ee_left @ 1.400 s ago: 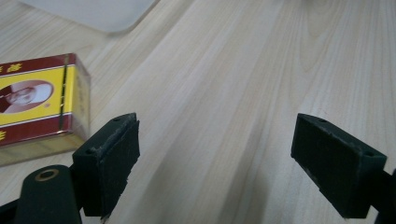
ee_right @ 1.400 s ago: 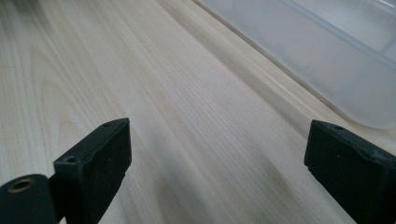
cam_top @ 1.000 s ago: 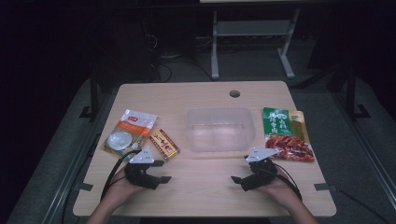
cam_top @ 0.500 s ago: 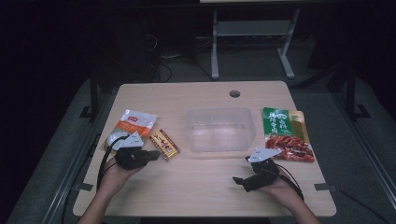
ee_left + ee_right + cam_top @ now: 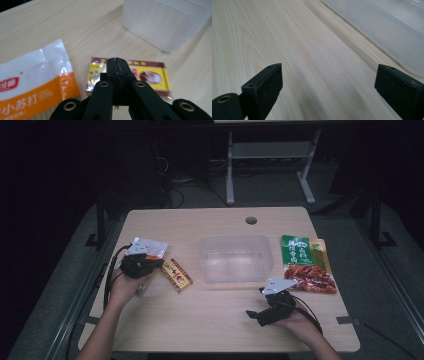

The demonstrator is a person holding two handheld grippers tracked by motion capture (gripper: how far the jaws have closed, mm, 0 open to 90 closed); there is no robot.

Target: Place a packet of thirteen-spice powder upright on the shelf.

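My left gripper [image 5: 151, 264] hovers over the near edge of a white and orange pouch [image 5: 149, 247], its jaws pressed together with nothing between them. In the left gripper view the shut gripper [image 5: 117, 60] points at a yellow and red flat packet [image 5: 150, 75], with the pouch [image 5: 32, 85] to its left. That packet [image 5: 176, 275] lies just right of the left gripper. My right gripper [image 5: 255, 314] rests near the table's front edge, open and empty [image 5: 328, 75], in front of a clear plastic container [image 5: 236, 259].
The container [image 5: 165, 22] [image 5: 387, 27] stands empty at the table's middle. A green packet [image 5: 296, 251] and a red sausage packet [image 5: 315, 277] lie to its right. A cable hole [image 5: 251, 220] is at the far edge. Bare wood stretches between the two hands.
The left hand has moved away from the front edge, up toward the pouch, and its jaws went from open to shut. The right hand has stayed put.
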